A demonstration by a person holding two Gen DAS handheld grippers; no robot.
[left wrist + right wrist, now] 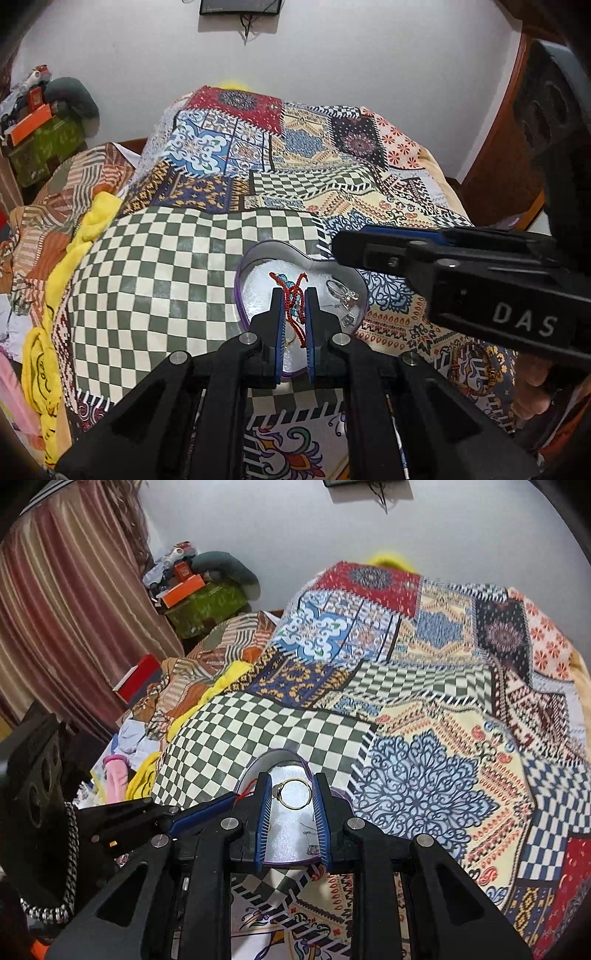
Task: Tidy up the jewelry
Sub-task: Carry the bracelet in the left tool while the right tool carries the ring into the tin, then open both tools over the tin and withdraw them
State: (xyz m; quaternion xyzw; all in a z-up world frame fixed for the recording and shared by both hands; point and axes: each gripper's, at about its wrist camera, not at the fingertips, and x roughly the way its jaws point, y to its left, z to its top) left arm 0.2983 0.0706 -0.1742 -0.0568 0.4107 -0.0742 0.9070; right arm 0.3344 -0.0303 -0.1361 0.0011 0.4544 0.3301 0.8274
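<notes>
A heart-shaped tin with a purple rim (242, 295) lies on the patchwork bedspread; it also shows in the right wrist view (291, 760). My left gripper (294, 295) is nearly shut on a red beaded bracelet (300, 295) with blue beads, held over the tin. A silver ring (343, 291) lies in the tin's right half. My right gripper (293, 779) is shut on a thin gold ring (294, 794) and holds it over the tin. The right gripper reaches in from the right in the left wrist view (354, 247).
The bedspread (424, 738) has a raised hump behind the tin. Crumpled clothes and a yellow cloth (40, 369) lie at the left edge. Boxes and clutter (199, 598) stand by the wall at back left. A gold-coloured piece (493, 374) lies on the spread at right.
</notes>
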